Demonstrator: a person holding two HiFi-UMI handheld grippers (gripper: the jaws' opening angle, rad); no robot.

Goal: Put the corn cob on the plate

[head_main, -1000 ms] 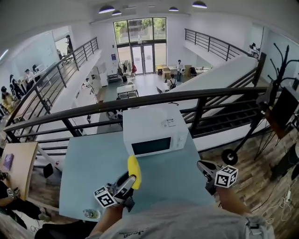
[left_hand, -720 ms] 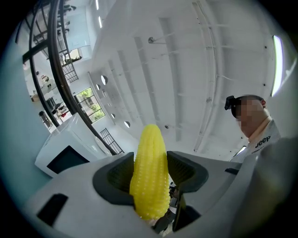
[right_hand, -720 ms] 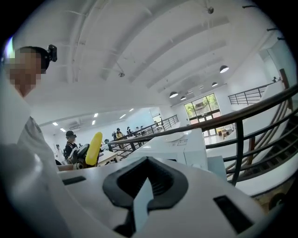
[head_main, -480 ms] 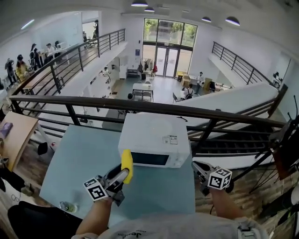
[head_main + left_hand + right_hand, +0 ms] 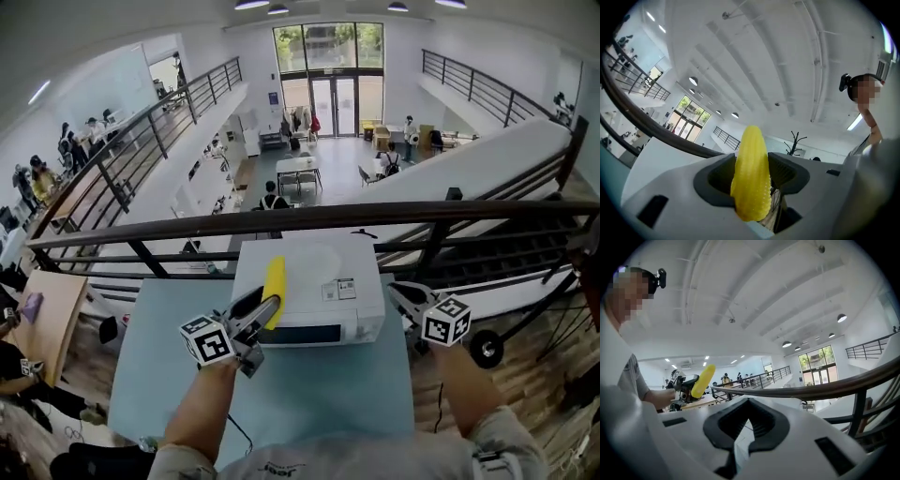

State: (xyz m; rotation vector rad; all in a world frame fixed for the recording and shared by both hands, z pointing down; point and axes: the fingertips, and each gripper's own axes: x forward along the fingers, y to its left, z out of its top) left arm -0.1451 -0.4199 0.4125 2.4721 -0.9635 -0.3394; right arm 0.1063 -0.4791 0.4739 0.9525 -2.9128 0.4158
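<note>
Step in hand: carrying. The left gripper (image 5: 263,307) pinches the corn cob (image 5: 274,291) near its lower end, and the cob stands roughly upright above the jaws. It is held in the air in front of the white microwave (image 5: 323,281), clear of the pale blue table (image 5: 164,361).

I see no plate in any view, so my next move calls for finding it, possibly behind the microwave door, before lowering the cob.

Pose: left forearm reaches forward, gripper pointing about level at the microwave. The right gripper (image 5: 400,295) hangs beside the microwave's right front corner, jaws together on nothing, free to work the door.
</note>
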